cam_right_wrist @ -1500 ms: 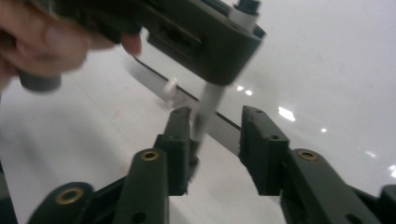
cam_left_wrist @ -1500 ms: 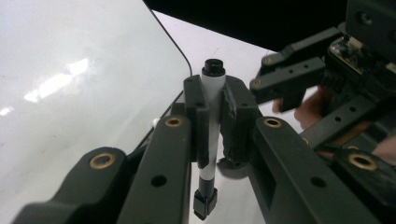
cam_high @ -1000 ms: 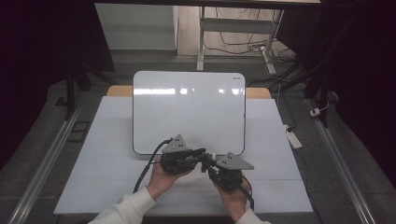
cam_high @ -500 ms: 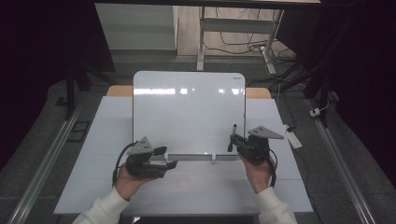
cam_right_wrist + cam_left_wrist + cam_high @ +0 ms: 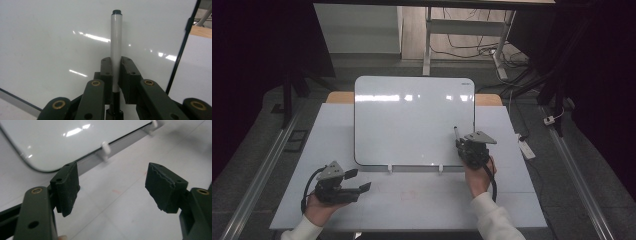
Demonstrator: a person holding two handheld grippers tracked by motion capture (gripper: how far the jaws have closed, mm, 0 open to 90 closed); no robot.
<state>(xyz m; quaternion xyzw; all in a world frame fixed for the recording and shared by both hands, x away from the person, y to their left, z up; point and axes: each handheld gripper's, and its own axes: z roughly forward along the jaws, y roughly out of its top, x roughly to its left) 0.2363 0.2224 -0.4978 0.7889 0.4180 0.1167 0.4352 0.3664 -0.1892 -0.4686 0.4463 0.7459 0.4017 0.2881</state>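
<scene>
**High view.** A whiteboard [image 5: 414,120] is standing propped on a low tray at the middle of the white table [image 5: 532,200], its face leaning away from the person. The right gripper [image 5: 458,136] is hovering at about 4 o'clock of the board, just over its lower right corner, and is clamping a white marker [image 5: 456,133] that is pointing toward 12 o'clock. The grip low on the barrel is probably leaving the far end free to reach the board. The left gripper [image 5: 360,180] is resting low over the table at about 8 o'clock of the board, well apart from it and from the marker, its jaws pointing toward 3 o'clock.

**Left gripper view.** The jaws are standing wide with nothing between them, having just been opening further; bare table is showing through the gap. The board's rounded lower corner [image 5: 37,167] and the tray's white pegs [image 5: 106,147] are lying toward 11 and 12 o'clock. This hand is likely parking out of the way.

**Right gripper view.** The jaws are pressing narrow on the marker [image 5: 115,47] near its dark lower section, the white barrel is rising toward 12 o'clock, and its dark end [image 5: 116,11] is pointing at the glossy, unmarked board [image 5: 50,50]. Whether the end is touching the surface cannot be told.
</scene>
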